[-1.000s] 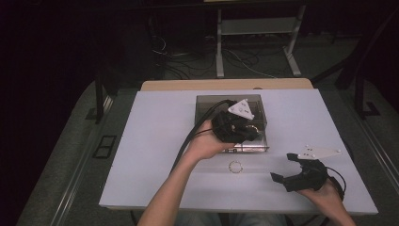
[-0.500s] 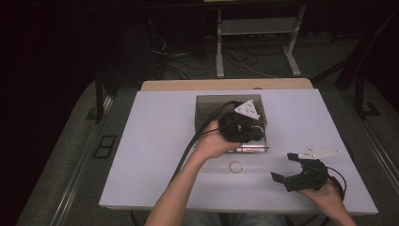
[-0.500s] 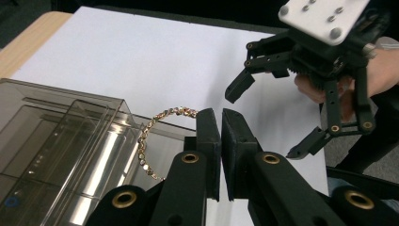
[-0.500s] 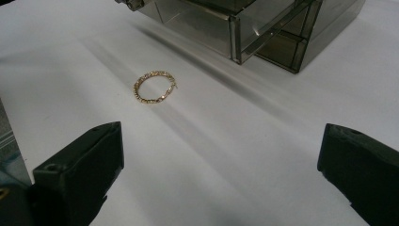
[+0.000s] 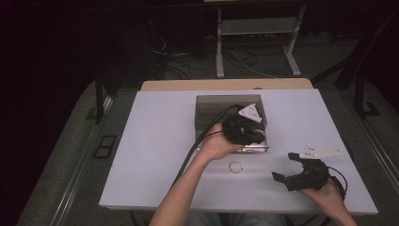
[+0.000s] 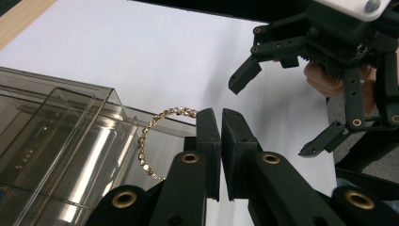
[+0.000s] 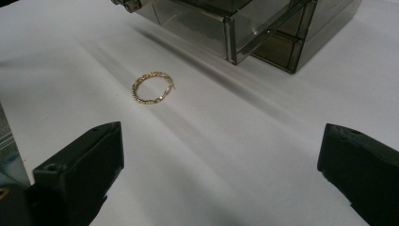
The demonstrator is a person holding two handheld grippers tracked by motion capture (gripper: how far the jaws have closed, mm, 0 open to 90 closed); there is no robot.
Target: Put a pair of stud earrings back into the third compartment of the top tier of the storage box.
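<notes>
Pinching one gold hoop (image 6: 160, 136) between nearly closed jaws, the left gripper (image 6: 221, 141) hangs over the single smoky clear box (image 5: 214, 110), while the wide-open right gripper (image 5: 287, 167) rests near the white table's (image 5: 155, 141) front-right edge, a second hoop (image 5: 235, 166) lying alone between them.

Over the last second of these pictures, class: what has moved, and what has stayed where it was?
The left gripper, shut on a gold hoop earring, has drifted slightly right and toward the person over the clear box. Nothing was picked up or let go. The right gripper stays open and still near the table's front edge, and the second hoop earring lies where it was.
</notes>
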